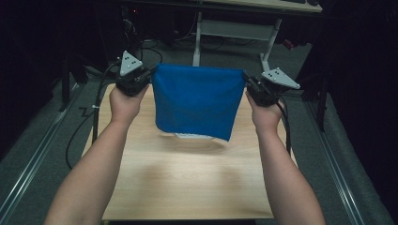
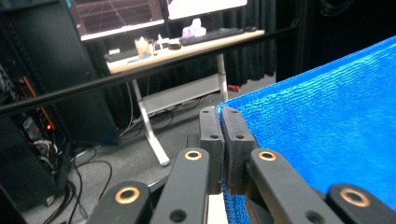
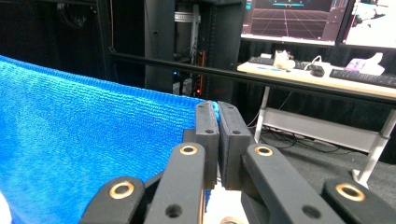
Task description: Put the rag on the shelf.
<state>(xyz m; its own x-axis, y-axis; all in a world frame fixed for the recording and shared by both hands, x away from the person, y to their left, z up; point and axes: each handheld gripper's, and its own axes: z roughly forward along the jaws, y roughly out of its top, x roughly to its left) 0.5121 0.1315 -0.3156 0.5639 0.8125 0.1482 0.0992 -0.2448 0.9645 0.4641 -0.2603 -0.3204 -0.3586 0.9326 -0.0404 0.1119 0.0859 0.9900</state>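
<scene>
The left gripper [image 1: 149, 77] has its jaws pressed together on the upper left corner of a blue cloth [image 1: 196, 101]; in the left gripper view the two black pads [image 2: 211, 135] meet with the cloth's [image 2: 327, 135] corner pinched between them. The right gripper [image 1: 247, 84] is likewise clamped tight on the upper right corner, and in the right gripper view the woven edge of the cloth [image 3: 84, 140] runs straight into the closed pads [image 3: 232, 135].

Between the two grippers the cloth hangs as a flat sheet above the far half of a table [image 1: 187, 187]. Its top edge is pulled taut and runs left to right, roughly level. The cloth is wider than it is tall as held, so its long axis lies crosswise to the person, and its face is turned toward the person. The lower edge hangs free, with the bottom right corner dropping a little lower than the left. A pale patch [image 1: 192, 136] peeks out just under the lower edge; it may be a label, but it is too small to tell.

The table is light wood. Around it is grey carpeted floor [image 1: 42, 140] in a dim room. Beyond stands a desk [image 3: 327, 77] with a keyboard [image 3: 364, 77] and monitors [image 3: 294, 18].
</scene>
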